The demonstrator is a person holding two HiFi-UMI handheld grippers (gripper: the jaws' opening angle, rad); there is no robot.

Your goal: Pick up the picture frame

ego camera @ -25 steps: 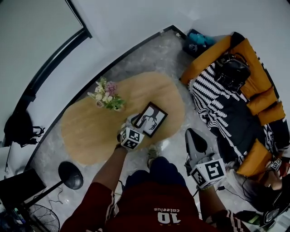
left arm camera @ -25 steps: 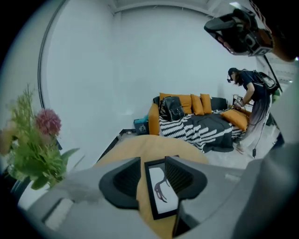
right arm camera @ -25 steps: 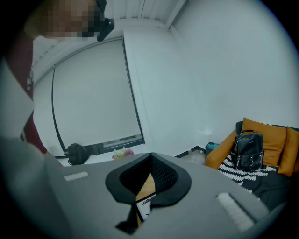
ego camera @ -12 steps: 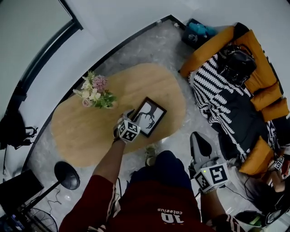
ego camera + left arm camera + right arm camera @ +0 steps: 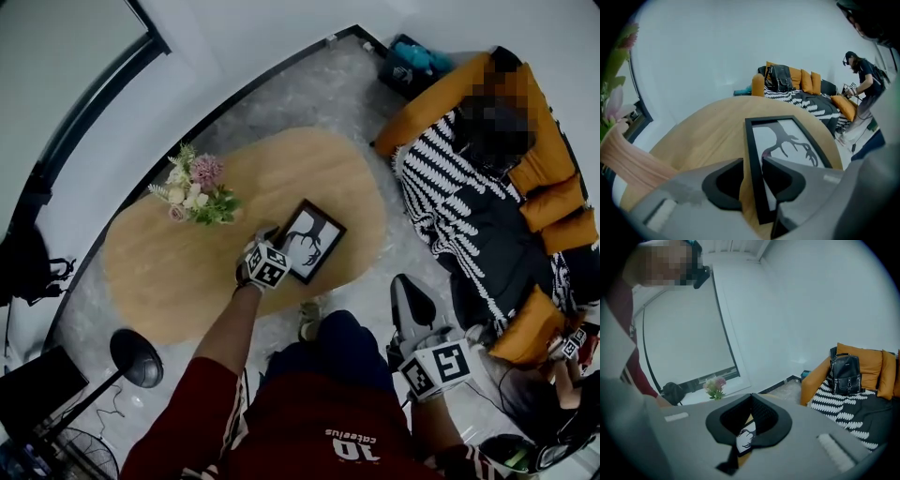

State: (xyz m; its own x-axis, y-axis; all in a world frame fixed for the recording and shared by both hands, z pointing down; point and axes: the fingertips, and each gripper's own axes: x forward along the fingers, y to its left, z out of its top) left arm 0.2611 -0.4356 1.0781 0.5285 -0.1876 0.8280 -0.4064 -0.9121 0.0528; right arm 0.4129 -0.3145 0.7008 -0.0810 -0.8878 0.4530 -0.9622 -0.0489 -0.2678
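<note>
Head view: a person (image 5: pixel 309 422) in a dark red shirt stands at the near side of an oval light-wood table (image 5: pixel 178 272), with a gripper in each hand.
Picture frame: black rectangular picture frame (image 5: pixel 312 239) holding a dark antler-like drawing on white. It lies flat on the table, near the edge closest to the person and toward the sofa end.
Left gripper: the left gripper (image 5: pixel 272 239) is angled down at the frame's long left side. Its jaws have just been closing and straddle that black rail, one pad on the wood side and the other over the glass (a sliver of table shows between the outer pad and the rail, so there is no pinch yet).
Right gripper: the right gripper (image 5: pixel 401 286) is held off the table, over the floor between table and sofa. Its jaws are pressed together with nothing between them.
Flowers: a bunch of pink and white flowers (image 5: pixel 195 194) with green leaves, on the table's far side, well apart from the frame.
Sofa: orange sofa (image 5: pixel 422 122) with orange cushions and a black-and-white patterned throw, beyond the table's right end.
Backpack: black leather backpack (image 5: pixel 847 373), upright on the sofa against the cushions.
Floor: grey marbled floor (image 5: pixel 309 103) around the table.
</note>
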